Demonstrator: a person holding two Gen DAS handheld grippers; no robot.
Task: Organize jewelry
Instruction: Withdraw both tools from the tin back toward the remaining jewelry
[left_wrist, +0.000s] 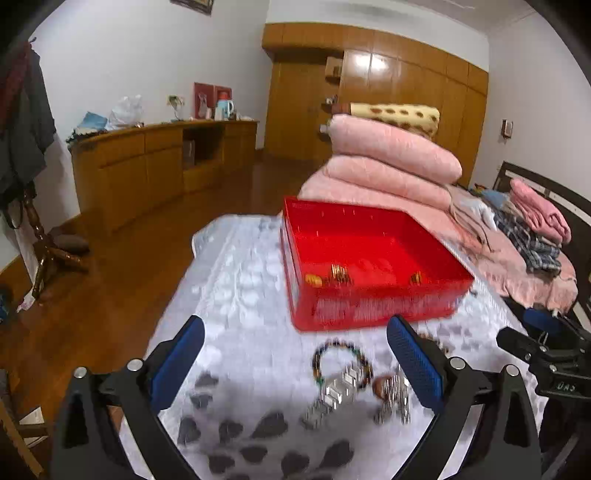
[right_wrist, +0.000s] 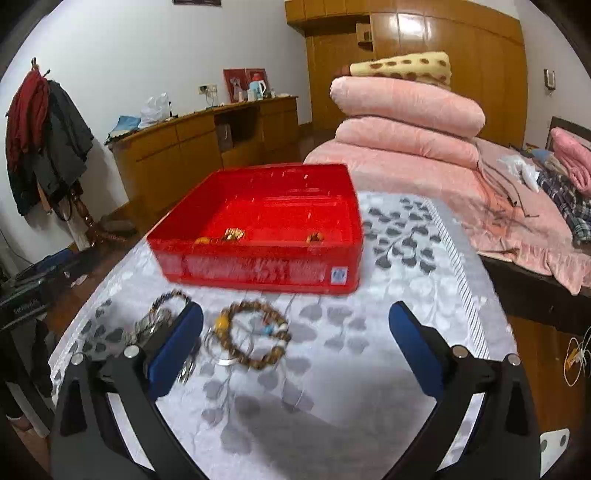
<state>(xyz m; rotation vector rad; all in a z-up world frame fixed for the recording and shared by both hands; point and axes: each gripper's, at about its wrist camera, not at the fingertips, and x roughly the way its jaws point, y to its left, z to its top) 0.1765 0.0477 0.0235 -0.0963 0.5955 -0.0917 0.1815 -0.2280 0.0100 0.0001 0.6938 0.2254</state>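
Gaping wide, left tool (left_wrist: 295, 365) and right tool (right_wrist: 295, 347) hold nothing.

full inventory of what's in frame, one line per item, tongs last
red tray: 1, red, on the patterned cloth.
gold pieces: about 3, gold/orange, inside the tray's near edge.
brown bead bracelet: 1, brown, on cloth before the tray.
dark bead bracelet: 1, dark multicolour, on cloth.
metal watch bands: count unclear, silver, beside it.
pink quilts: stack, pink, behind the tray.
left tongs: open, empty.
right tongs: open, empty.
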